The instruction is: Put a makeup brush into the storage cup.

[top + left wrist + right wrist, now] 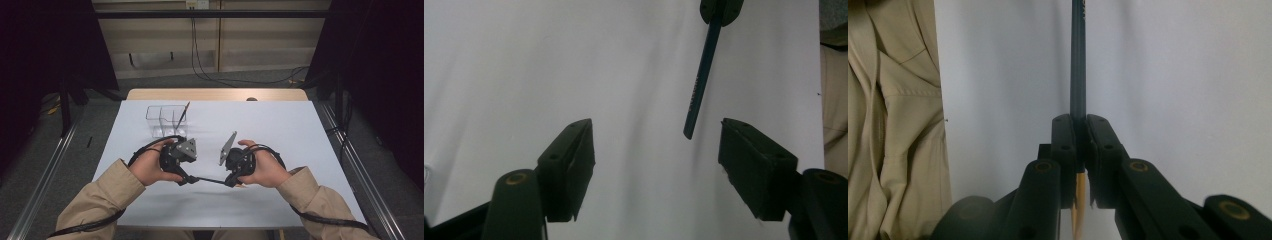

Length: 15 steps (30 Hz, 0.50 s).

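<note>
A clear plastic box [166, 120] with what look like 2 compartments sits on the white table [280, 125]; 1 thin stick [183, 114] leans inside it. The right gripper [231, 181] is clamped tight on a long, dark pencil [211, 180]. The pencil lies level above the table and points at the left gripper [186, 178], whose jaws stand apart around its blunt end without touching it.
</note>
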{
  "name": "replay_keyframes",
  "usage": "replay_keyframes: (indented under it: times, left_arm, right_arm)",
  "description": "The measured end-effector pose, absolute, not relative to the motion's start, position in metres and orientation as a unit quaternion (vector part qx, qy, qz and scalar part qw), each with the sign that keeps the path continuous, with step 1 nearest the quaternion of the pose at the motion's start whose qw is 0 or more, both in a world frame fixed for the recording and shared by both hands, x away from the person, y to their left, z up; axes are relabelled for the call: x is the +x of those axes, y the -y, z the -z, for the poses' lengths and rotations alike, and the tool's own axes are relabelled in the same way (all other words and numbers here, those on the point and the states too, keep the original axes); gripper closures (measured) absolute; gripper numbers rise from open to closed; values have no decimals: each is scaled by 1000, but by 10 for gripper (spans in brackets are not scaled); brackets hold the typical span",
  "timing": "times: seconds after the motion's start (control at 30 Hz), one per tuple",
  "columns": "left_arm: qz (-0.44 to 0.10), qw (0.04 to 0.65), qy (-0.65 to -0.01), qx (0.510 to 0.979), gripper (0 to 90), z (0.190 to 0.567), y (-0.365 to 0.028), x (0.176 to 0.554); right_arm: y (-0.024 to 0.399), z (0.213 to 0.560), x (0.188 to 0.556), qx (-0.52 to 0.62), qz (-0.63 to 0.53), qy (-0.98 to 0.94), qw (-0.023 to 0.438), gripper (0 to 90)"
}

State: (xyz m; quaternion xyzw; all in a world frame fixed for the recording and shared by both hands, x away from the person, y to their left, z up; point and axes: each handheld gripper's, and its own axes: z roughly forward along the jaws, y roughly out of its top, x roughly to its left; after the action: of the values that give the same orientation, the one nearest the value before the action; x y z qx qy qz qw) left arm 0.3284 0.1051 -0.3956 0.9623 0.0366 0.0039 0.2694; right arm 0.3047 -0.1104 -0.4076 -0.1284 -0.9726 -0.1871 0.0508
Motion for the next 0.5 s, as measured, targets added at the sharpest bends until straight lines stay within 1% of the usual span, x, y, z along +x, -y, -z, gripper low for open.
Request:
replay_keyframes:
  times: [0.07,0.2,0.27,0.37,0.5]
  left_arm:
    - [-2,265,-30,964,372,395,-104,329]
    - [0,268,-25,963,391,395,-101,329]
    - [6,265,-18,964,436,395,-101,330]
    - [-2,259,-6,966,464,396,-99,330]
    - [2,247,4,969,496,399,-95,328]
  right_arm:
    - [110,408,305,-129,188,972,51,839]
    - [110,408,305,-125,188,973,52,839]
    - [110,408,306,-125,188,973,52,839]
    - [109,407,306,-122,191,973,51,839]
    - [109,407,306,-121,191,973,49,839]
